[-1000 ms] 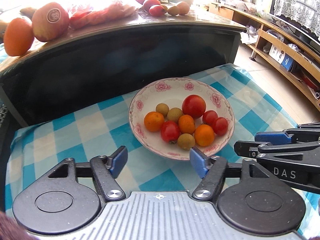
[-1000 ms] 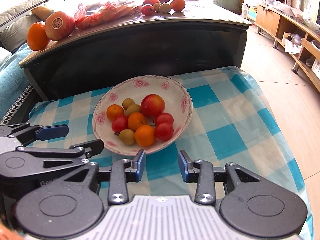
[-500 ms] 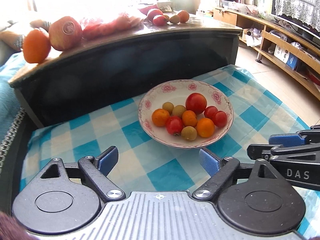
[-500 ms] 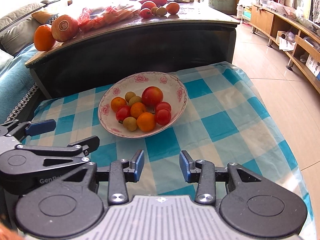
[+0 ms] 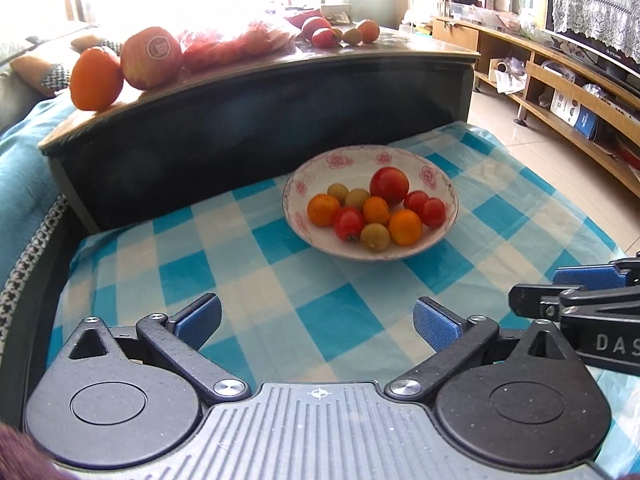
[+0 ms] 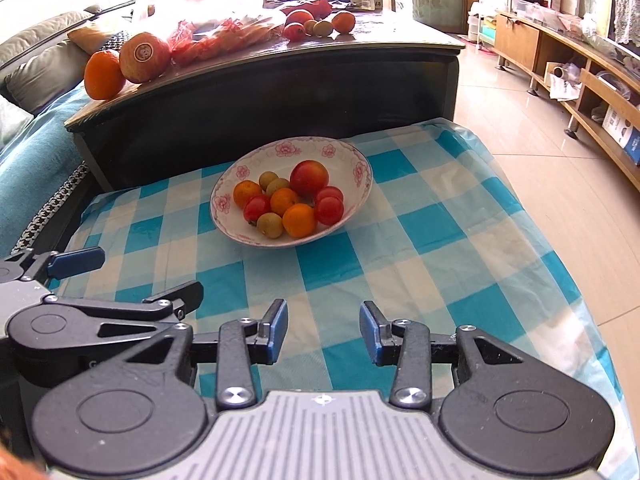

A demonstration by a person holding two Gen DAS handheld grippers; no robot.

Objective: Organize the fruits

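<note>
A white bowl with pink flowers (image 5: 352,164) (image 6: 352,168) stands on the blue checked cloth (image 5: 248,264) (image 6: 432,240). It holds several small fruits: a large red one (image 5: 389,185) (image 6: 309,177), small oranges (image 5: 405,226) (image 6: 299,220), cherry tomatoes (image 5: 349,223) (image 6: 329,210) and brownish-green ones (image 5: 374,237) (image 6: 269,225). My left gripper (image 5: 318,320) is open and empty, well short of the bowl. My right gripper (image 6: 323,330) is open and empty too, also back from the bowl.
A dark coffee table (image 5: 280,92) (image 6: 280,80) rises behind the cloth, carrying an orange (image 5: 95,78) (image 6: 104,74), an apple (image 5: 151,57) (image 6: 145,56), red bagged produce (image 6: 216,36) and more fruit (image 5: 344,32) (image 6: 320,24). A wooden shelf unit (image 5: 560,80) runs along the right, with tiled floor (image 6: 540,152).
Both grippers have drawn back from the bowl, which looks smaller and farther now. The left gripper's fingers have spread wider. The fruit has not moved.
</note>
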